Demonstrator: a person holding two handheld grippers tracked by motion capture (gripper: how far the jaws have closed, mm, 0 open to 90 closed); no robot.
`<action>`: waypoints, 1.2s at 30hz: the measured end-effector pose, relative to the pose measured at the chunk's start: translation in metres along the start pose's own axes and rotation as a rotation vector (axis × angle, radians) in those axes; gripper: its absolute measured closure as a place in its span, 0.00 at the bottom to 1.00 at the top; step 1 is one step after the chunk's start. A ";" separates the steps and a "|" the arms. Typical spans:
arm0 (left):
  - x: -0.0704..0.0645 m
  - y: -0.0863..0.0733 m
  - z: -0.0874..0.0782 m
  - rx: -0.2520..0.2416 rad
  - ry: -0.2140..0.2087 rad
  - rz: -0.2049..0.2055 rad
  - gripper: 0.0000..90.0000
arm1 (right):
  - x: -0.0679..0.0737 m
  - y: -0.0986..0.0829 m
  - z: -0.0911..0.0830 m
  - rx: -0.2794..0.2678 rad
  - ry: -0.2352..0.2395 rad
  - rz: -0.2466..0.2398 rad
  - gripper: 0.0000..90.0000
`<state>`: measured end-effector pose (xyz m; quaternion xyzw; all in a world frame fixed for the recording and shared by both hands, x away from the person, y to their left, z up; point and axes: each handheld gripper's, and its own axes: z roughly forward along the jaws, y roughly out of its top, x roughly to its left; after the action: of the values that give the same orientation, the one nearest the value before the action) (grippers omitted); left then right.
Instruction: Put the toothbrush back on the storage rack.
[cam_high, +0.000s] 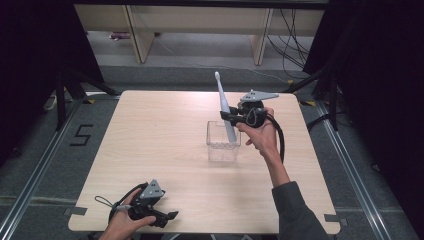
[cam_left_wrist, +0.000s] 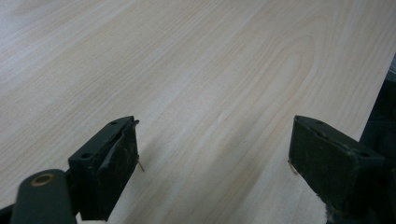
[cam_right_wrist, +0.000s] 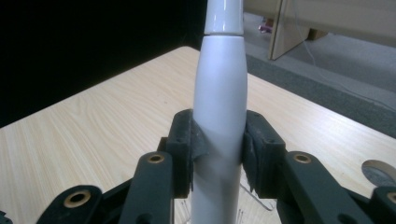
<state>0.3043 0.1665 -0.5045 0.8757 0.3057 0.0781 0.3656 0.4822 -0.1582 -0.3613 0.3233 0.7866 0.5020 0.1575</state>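
Right tool (cam_high: 231, 116) clamped on white electric toothbrush (cam_high: 224, 106), upright above clear square plastic box (cam_high: 223, 142). Left tool (cam_high: 170, 217) spread wide, empty, low over light wooden desk (cam_high: 150, 140). Floor marking "5" (cam_high: 81, 135) left of desk.

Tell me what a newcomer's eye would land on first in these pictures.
First, the white electric toothbrush standing nearly upright, clamped by the right gripper, its lower end inside the clear plastic box near the middle of the wooden table. Next, the left gripper at the table's near edge, jaws wide apart over bare wood, holding nothing.
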 end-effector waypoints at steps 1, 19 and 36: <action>0.000 0.000 0.000 -0.001 -0.003 0.001 0.17 | 0.000 -0.001 0.003 0.010 0.010 0.004 0.74; 0.000 0.000 0.000 0.000 -0.004 0.001 0.17 | 0.002 -0.017 0.036 0.121 -0.026 -0.028 0.74; 0.000 0.000 0.000 0.004 -0.006 0.003 0.17 | 0.008 -0.030 0.055 0.261 -0.070 -0.066 0.74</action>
<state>0.3044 0.1665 -0.5044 0.8770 0.3035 0.0755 0.3649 0.4969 -0.1237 -0.4119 0.3323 0.8494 0.3784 0.1579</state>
